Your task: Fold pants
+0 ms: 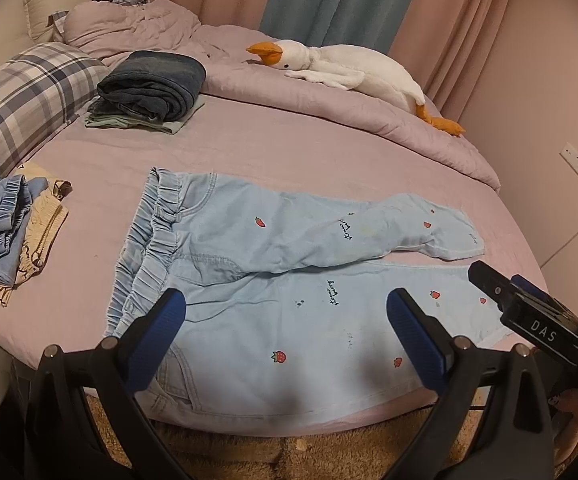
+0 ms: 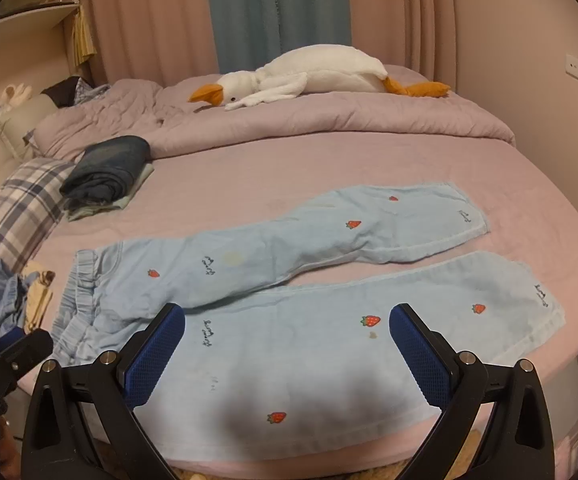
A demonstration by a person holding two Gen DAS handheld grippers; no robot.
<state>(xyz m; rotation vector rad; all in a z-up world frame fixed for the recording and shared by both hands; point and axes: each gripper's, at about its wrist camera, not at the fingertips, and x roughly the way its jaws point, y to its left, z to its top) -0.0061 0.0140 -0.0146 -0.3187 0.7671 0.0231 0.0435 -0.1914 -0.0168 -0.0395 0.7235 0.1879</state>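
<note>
Left gripper and right gripper: jaws spread wide, holding nothing, poised over pants spread flat on bed.

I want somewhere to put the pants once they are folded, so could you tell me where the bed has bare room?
Bare sheet lies between the light blue pants and the rolled-back quilt, right of the folded stack. A smaller patch lies between the waistband and the crumpled clothes. The left edge by the plaid pillow is crowded.
</note>
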